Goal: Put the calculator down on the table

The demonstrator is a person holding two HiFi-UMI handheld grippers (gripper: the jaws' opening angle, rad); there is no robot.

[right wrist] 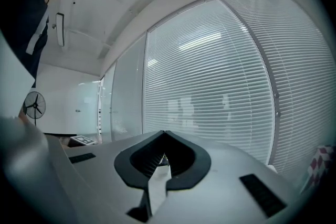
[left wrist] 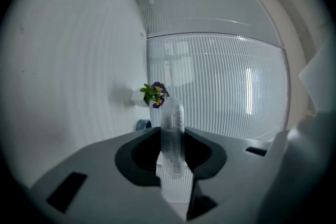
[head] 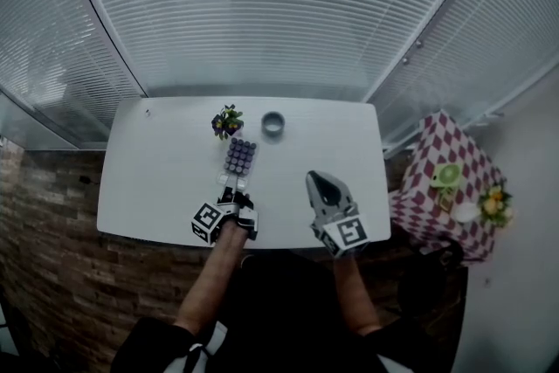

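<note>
Both forearms reach forward from the person to the near edge of the white table (head: 157, 179), one gripper in each hand. The left gripper (head: 234, 182) is rolled on its side, so in its own view the tabletop stands like a wall on the left. Its jaws are clamped on the near end of the one calculator (head: 239, 156), which shows edge-on between them in the left gripper view. The calculator lies flat and low over the middle of the table; whether it touches the top cannot be told. The right gripper (head: 312, 176) is held level to the right of it, jaws closed together with nothing between them. On the far side, one small white pot (left wrist: 137, 97) holds purple and yellow flowers (head: 228, 121), and one grey-blue ring (head: 273, 124) lies to its right
</note>
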